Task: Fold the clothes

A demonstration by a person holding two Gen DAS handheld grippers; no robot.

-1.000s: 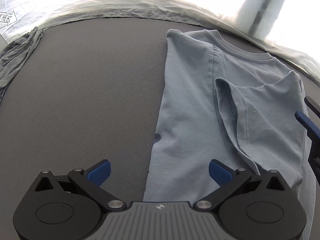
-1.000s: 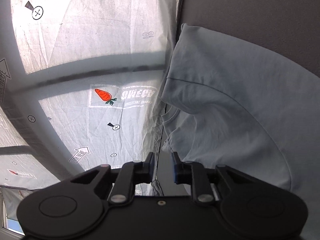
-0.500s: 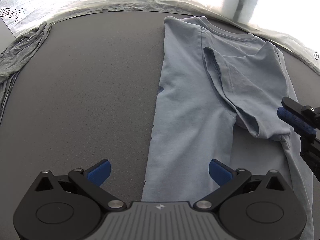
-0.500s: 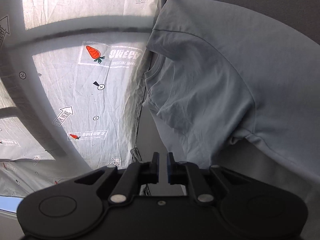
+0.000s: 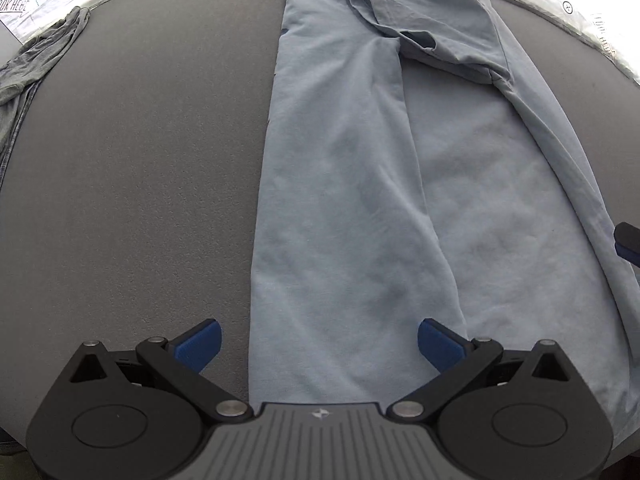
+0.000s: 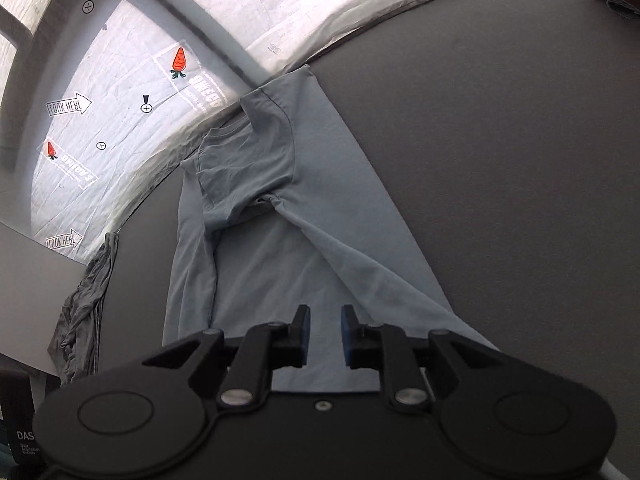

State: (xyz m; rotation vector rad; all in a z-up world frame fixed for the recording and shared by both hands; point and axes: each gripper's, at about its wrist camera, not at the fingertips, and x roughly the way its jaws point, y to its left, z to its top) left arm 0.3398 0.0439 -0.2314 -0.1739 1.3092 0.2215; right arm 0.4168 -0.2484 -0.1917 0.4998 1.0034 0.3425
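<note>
Holding the left claw (image 5: pixel 318 342) spread wide, I am hovering it over the hem end of the shirt (image 5: pixel 360 200), nothing between its pads. I am keeping the right claw (image 6: pixel 323 334) parted by a narrow gap, also empty, low over the same hem; whether its pads are touching cloth I cannot tell.

The shirt is lying lengthwise on the dark table (image 5: pixel 140 180), both sides already folded in, collar at the far end near the table's edge. I am judging the next step to be the hem-to-collar fold. The risk I am seeing: the right flap is lying as a loose diagonal ridge, and the sleeve (image 6: pixel 248 176) is bunching at the armpit. If I am pinching only the top layer, the flaps could be sliding open as I lift. Uneven lifting between the two claws could be skewing the fold.

A grey garment (image 5: pixel 36 60) is lying crumpled at the left edge, well apart from the shirt. Printed sheeting (image 6: pixel 120 100) is covering the floor beyond. Nothing is standing in the fold's path.
</note>
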